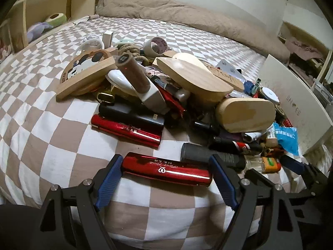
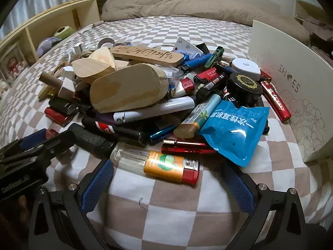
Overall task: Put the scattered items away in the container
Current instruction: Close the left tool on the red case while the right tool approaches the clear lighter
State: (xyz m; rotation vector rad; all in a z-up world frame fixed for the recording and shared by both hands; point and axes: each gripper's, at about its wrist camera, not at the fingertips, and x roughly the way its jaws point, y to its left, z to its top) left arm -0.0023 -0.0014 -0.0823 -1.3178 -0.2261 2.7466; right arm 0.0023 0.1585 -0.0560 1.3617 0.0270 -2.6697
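A heap of scattered items [image 2: 145, 87] lies on the checkered bed: wooden blocks, lighters, markers, a blue sachet [image 2: 233, 131]. A glossy red tube [image 1: 166, 169] lies flat, apart in front. The white shoebox [image 2: 291, 79] stands alongside, possibly just its lid.

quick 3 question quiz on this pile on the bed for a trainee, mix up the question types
1. True or false: the left claw is shut on the black power bank.
2. Which item lies just ahead of the open right claw? A) blue packet B) orange-labelled lighter C) wooden block
3. Fill in: the word printed on the white box is ____.

Key
1. False: it is open, its fingers either side of the red metallic tube.
2. B, the orange-labelled lighter.
3. SHOES.
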